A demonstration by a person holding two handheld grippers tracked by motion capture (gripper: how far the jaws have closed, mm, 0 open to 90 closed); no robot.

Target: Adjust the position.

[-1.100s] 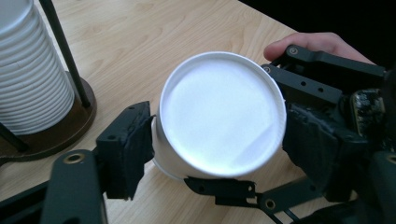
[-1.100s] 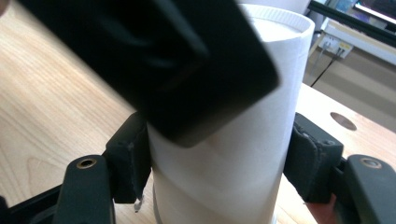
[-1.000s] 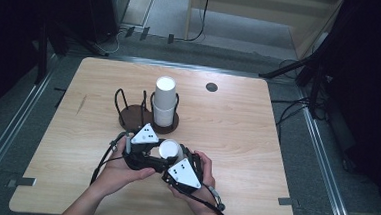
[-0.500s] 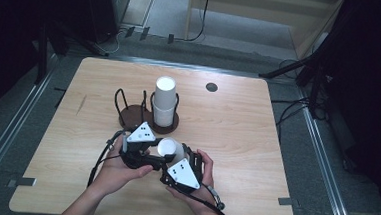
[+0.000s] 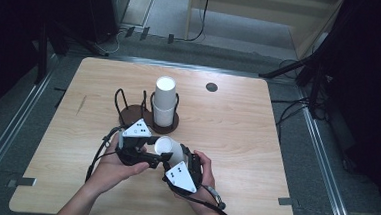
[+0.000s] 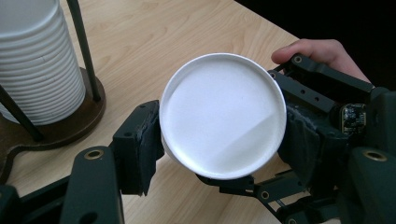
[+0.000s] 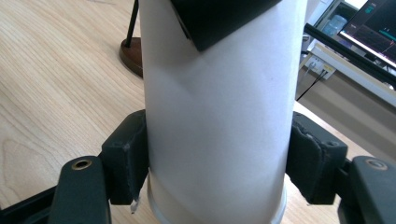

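While it lies on its side above the near middle of the wooden table, a white paper cup is gripped from both ends by two hand-held grippers. In the high view its open mouth faces up and toward the left, and the cup sits just in front of a dark round stand.

The left gripper comes in from the left. Its two black jaws have just closed in a little and stand narrow, their pads pressed on opposite sides of the cup near the base, whose flat white underside faces the left gripper view. The person's left hand wraps the gripper body from below, forearm rising from the bottom edge, and the grey three-cornered plate on the gripper's top is tilted toward the camera.

The right gripper comes in from the near right, angled up and to the left. Its jaws have just been closing, and in the right gripper view they clamp the cup's wall from both sides near the rim, with the cup rising straight ahead between them. The right hand holds that gripper with fingers curled over its far side, the wrist bent inward.

Behind, the stand holds a tall stack of white cups inside thin black wire posts, with a second ring of posts beside it.
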